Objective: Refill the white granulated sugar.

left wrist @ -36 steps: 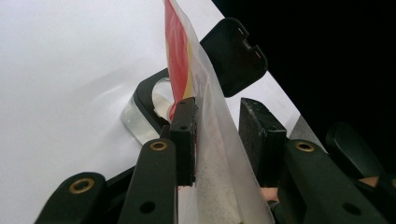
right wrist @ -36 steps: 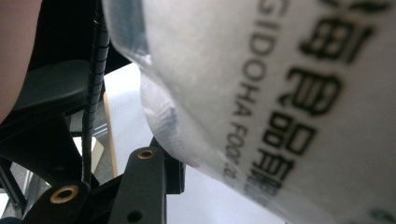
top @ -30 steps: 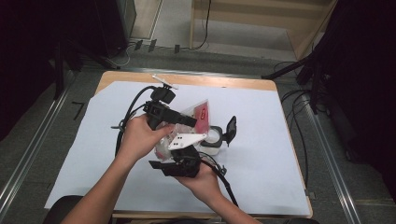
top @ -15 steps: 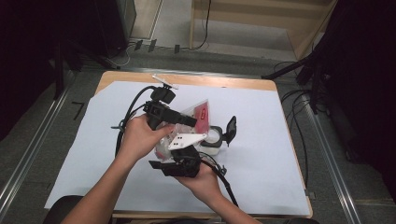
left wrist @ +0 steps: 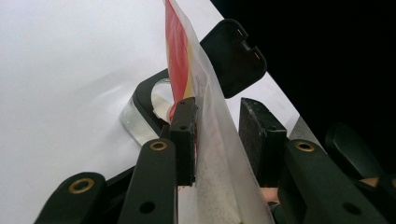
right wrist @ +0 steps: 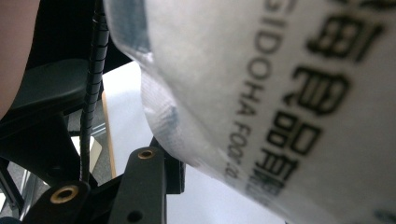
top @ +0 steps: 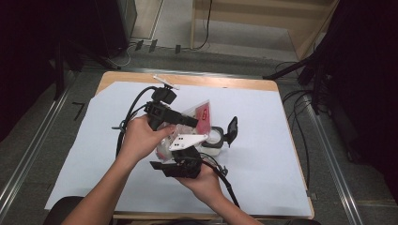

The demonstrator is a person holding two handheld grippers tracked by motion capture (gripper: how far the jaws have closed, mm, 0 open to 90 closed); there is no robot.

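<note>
Here a translucent plastic pouch with a red label is held up over the middle of the desk, above a small clear jar whose black flip lid stands open. The left hand-held gripper is set about the pouch's upper part with its jaws partly apart; one pad is seen against the film, the other stands clear of it, so a firm pinch cannot be confirmed. The right hand-held gripper is placed under the pouch's lower end; whether it is closed on the film cannot be told. For a clean pour, the pouch's mouth should be kept directly over the jar's opening, tilted slowly, and the film gripped near its edge, not across the bulge. The pouch is thin, glossy and limp, with fine grainy contents; the jar is rigid, round and smooth, its lid matte
</note>
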